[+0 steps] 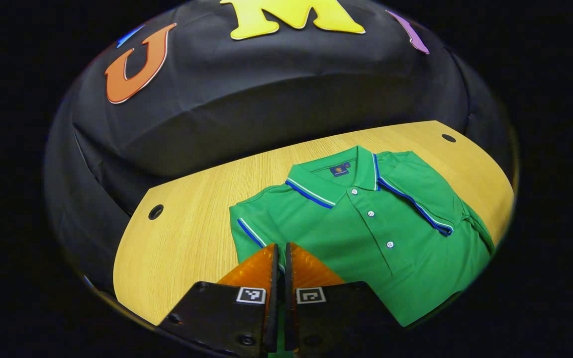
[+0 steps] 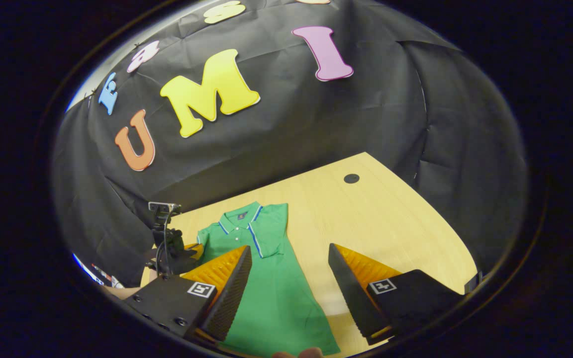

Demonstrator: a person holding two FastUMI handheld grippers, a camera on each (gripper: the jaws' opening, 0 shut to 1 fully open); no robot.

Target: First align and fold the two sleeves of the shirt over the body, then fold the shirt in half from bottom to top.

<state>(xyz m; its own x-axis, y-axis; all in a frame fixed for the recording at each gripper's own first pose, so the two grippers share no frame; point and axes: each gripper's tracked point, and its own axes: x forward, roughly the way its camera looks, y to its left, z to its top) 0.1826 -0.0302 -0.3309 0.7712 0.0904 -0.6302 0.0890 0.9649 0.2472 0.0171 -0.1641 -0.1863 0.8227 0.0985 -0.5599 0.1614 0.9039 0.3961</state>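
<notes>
- Left claw (image 1: 281,248) is pinching the shirt's (image 1: 366,233) near sleeve at 6 o'clock, folding it inward.
- Right claw (image 2: 289,258) is hovering spread above the shirt, on the table (image 2: 391,219).
- Far sleeve (image 1: 416,194) is lying folded at 2 o'clock; the bottom-to-top fold is waiting.

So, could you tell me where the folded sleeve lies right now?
In the left gripper view the folded sleeve lies across the shirt body to the right of the collar and buttons, on the table.
</notes>
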